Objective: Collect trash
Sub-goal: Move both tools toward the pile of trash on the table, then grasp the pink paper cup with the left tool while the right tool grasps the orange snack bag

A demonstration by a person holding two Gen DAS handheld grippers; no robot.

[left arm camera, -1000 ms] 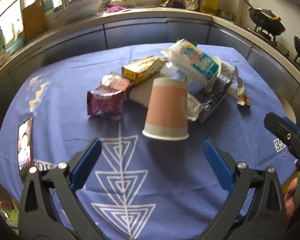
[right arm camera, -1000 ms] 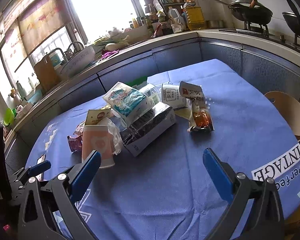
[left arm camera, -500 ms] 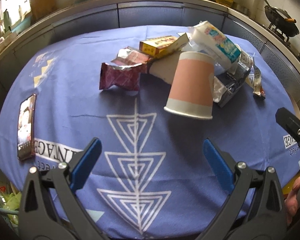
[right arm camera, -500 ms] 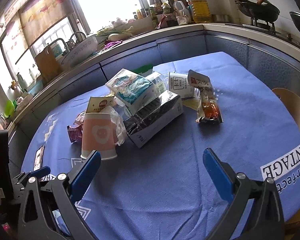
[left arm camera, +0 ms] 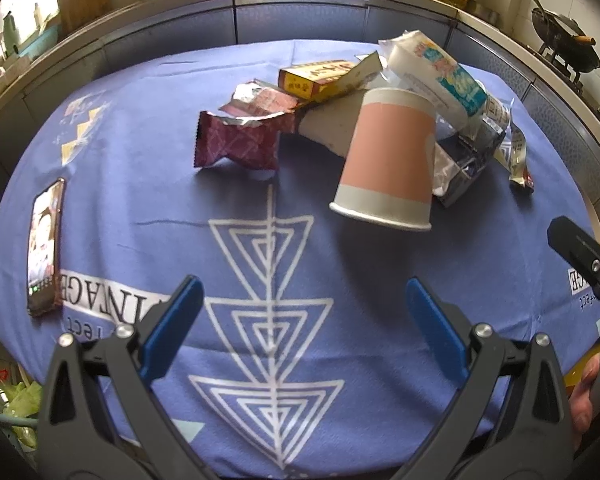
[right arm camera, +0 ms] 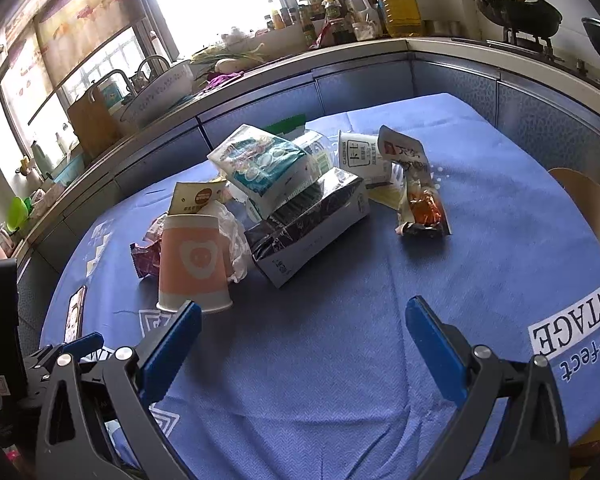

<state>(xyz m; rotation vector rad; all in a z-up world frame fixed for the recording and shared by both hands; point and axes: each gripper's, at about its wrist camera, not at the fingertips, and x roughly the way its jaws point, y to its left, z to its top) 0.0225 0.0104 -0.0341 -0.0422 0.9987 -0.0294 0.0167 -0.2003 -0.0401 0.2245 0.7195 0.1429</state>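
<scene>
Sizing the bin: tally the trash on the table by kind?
Paper cups: 1
Yogurt cups: 1
Boxes: 2
Wrappers and bags: 4 visible
Total: 8, possibly more hidden in the pile.

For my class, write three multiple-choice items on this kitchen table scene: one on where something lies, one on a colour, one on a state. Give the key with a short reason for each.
1. Where is the phone?
A. on the trash pile
B. flat on the tablecloth, apart from the pile, near the table's edge
C. under the paper cup

2. What colour is the broad band on the paper cup?
A. green
B. black
C. salmon pink

3. How does the left gripper stand?
A. open and empty
B. shut on the cup
C. shut on a wrapper

Key: B, the phone lies alone by the cloth's printed lettering; C, pink between white rims; A, its blue fingers are spread with only cloth between them.
</scene>
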